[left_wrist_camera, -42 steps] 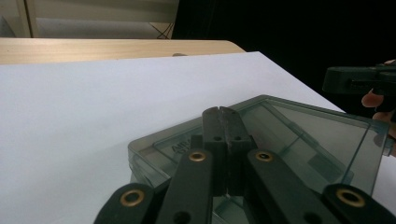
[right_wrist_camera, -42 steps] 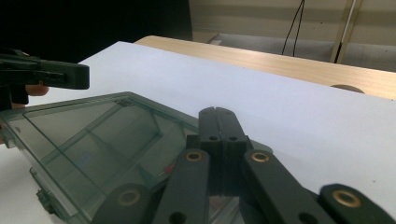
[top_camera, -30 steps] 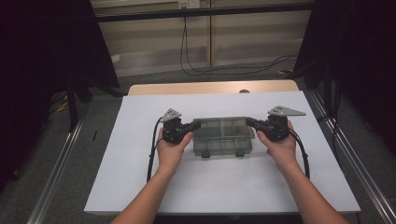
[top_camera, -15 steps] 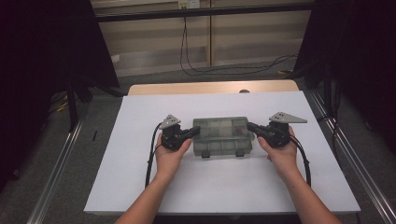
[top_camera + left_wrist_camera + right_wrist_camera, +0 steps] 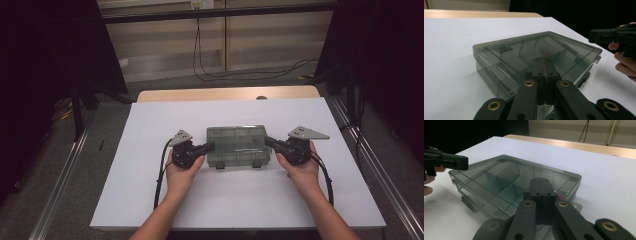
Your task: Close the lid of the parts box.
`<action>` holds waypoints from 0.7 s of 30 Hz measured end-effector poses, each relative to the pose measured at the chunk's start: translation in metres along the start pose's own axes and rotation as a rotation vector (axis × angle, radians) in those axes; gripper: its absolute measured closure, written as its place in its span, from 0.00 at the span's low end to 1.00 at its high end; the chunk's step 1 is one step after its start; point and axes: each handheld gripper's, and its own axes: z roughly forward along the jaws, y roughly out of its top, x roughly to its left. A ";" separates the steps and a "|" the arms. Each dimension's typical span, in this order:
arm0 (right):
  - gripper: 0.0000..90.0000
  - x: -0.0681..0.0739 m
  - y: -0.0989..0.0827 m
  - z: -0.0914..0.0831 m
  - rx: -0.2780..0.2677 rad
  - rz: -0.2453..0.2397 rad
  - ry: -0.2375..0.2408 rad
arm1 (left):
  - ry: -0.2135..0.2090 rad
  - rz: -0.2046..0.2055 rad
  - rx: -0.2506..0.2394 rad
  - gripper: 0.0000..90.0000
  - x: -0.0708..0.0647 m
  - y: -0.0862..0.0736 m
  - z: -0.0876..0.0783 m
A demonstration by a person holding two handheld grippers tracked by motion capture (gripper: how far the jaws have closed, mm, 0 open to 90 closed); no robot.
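1. We worked at a table covered by a white sheet; along the far edge a strip of bare light wood showed beyond the sheet.
2. Past the table we saw a grey floor, a pale panelled wall and black cables hanging down and trailing across the floor. A dark bar ran across the top of the high view, and black curtains closed in both sides of the room.
3. Metal rails ran along the floor on either side of the table.
4. A smoky, see-through compartment box lay flat near the middle of the sheet, lid shut, latches on the side nearest us.
5. Our left gripper had its jaws fully closed, nothing between them, with the tips at the box's left end; in the left gripper view its tips lay over the lid.
6. Our right gripper was likewise closed and empty, tips at the box's right end, and over the lid corner in the right gripper view.
7. Whether either set of tips actually pressed on the plastic we could not quite tell, since the dim light blurred the contact.
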 end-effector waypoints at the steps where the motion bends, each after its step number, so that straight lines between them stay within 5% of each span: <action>1: 1.00 0.001 -0.001 0.000 0.003 0.003 -0.002 | 0.018 0.000 0.005 1.00 -0.001 -0.001 -0.001; 21: 1.00 0.008 -0.017 0.000 0.006 -0.003 -0.011 | 0.032 -0.006 0.010 1.00 -0.004 -0.015 -0.008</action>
